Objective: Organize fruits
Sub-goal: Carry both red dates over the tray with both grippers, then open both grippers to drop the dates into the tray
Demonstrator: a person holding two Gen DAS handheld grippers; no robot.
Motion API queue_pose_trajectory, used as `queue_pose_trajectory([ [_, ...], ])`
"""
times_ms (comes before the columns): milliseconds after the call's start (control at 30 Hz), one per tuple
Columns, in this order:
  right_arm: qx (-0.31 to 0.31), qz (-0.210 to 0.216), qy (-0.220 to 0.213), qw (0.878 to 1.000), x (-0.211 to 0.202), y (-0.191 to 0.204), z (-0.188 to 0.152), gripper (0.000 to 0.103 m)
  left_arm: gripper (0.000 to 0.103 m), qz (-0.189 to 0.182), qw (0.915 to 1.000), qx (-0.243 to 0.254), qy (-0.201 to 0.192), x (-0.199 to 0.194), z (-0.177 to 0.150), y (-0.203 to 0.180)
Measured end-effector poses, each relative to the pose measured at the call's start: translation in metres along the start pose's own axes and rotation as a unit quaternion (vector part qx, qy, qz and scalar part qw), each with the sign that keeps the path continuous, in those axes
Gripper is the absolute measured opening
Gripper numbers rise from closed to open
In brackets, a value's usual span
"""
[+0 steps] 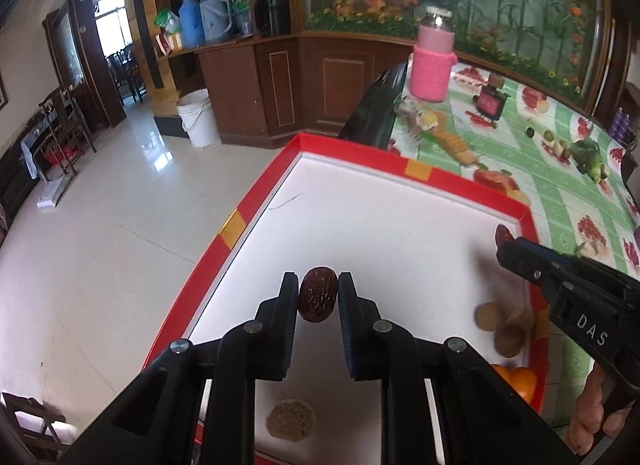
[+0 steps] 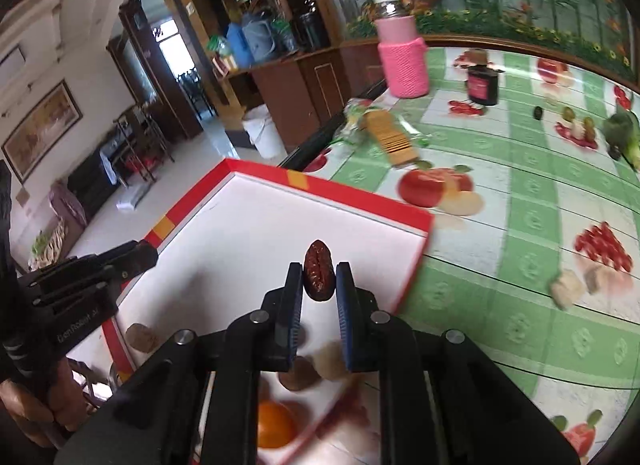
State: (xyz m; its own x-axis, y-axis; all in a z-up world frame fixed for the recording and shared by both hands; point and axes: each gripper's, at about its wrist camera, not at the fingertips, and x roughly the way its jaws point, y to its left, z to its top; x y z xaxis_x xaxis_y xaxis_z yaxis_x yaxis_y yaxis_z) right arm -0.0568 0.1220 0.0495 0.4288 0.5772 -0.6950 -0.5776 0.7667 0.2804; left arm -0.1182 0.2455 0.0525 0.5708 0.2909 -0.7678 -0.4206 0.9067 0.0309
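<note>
A red-rimmed white tray (image 1: 256, 209) is sitting on the fruit-print tablecloth (image 2: 520, 225). Above it, the left gripper (image 1: 319, 285) is pinching a wrinkled date (image 1: 318, 299) at 12 o'clock of its view. The right gripper (image 2: 319, 277) is likewise clamping a second date (image 2: 318, 275), toward the tray's 3 o'clock rim.

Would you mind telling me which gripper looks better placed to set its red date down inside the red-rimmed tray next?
Left, probably. The left gripper holds its red date over the tray's white floor, well inside; the right gripper carries its date near the tray's corner rim.
</note>
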Motion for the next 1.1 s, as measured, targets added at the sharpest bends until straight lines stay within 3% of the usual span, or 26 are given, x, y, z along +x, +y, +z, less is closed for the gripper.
queue_pose_trajectory([
  [467, 0.027, -0.036, 0.079, 0.996, 0.054, -0.003, 0.013, 0.019, 0.019, 0.004, 0.999, 0.013, 0.043, 0.021, -0.01, 0.01],
  [500, 0.024, -0.039, 0.079, 0.996, 0.054, -0.003, 0.013, 0.019, 0.021, 0.009, 0.9988, 0.014, 0.045, 0.02, -0.01, 0.01],
  [567, 0.021, -0.038, 0.082, 0.996, 0.054, -0.003, 0.013, 0.019, 0.035, 0.011, 0.9987, 0.005, 0.049, 0.019, -0.01, 0.013],
  [600, 0.022, -0.032, 0.083, 0.996, 0.053, -0.003, 0.013, 0.019, 0.048, 0.009, 0.9987, -0.001, 0.05, 0.018, -0.01, 0.014],
  [633, 0.028, -0.013, 0.082, 0.996, 0.051, -0.005, 0.012, 0.019, 0.057, 0.012, 0.9987, -0.007, 0.048, 0.016, -0.011, 0.014],
  [900, 0.038, 0.034, 0.017, 0.999, 0.007, -0.032, 0.012, 0.02, 0.058, 0.011, 0.9994, 0.009, 0.031, -0.003, -0.008, -0.015],
  [1100, 0.062, 0.017, -0.017, 0.998, -0.036, -0.093, 0.008, 0.02, 0.06, -0.014, 0.9986, 0.051, 0.01, -0.024, -0.004, -0.066],
])
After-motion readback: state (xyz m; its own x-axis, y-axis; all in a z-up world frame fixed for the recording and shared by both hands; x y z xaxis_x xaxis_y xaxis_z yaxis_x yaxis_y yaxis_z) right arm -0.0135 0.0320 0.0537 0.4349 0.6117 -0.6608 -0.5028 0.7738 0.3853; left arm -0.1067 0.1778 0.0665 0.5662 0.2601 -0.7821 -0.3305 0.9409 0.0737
